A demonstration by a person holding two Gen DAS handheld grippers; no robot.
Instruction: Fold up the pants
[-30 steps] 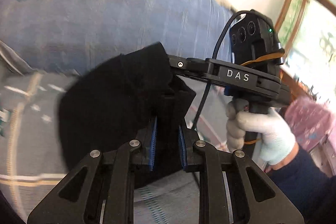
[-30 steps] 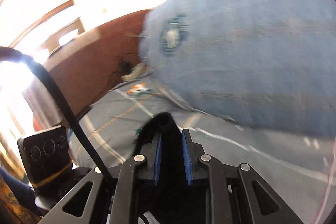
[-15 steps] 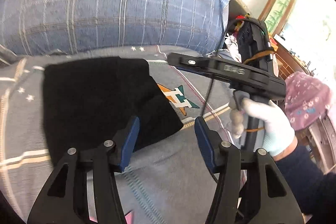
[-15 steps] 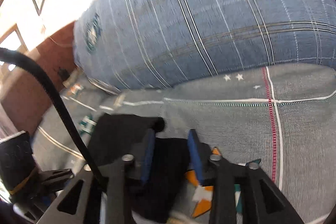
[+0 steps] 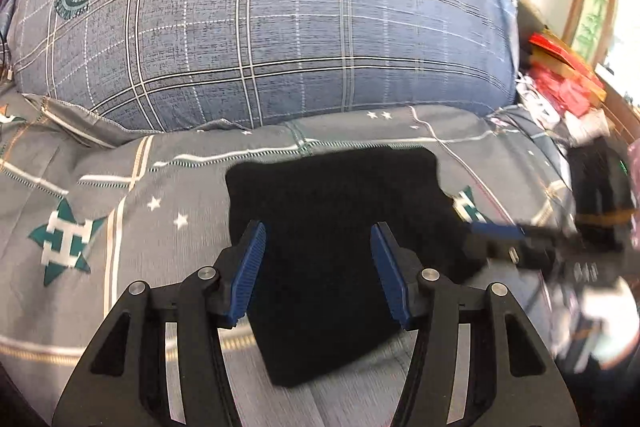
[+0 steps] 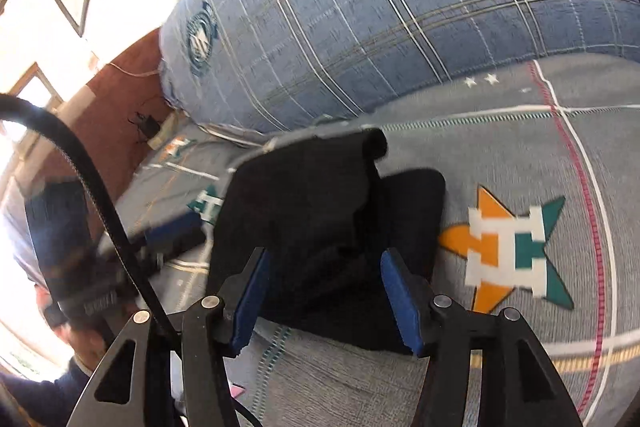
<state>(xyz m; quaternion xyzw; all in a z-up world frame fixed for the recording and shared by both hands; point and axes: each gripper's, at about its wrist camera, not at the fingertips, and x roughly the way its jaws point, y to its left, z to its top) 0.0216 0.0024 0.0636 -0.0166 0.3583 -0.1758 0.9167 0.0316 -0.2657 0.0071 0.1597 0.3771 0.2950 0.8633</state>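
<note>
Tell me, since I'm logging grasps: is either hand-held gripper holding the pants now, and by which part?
Nothing is held. The left hand-held gripper and right hand-held gripper are both open above the folded black pants lying on the bed.

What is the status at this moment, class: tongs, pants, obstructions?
Left tongs open, right tongs open. Black pants lie folded on the bedspread, released. Nothing in the way.
</note>
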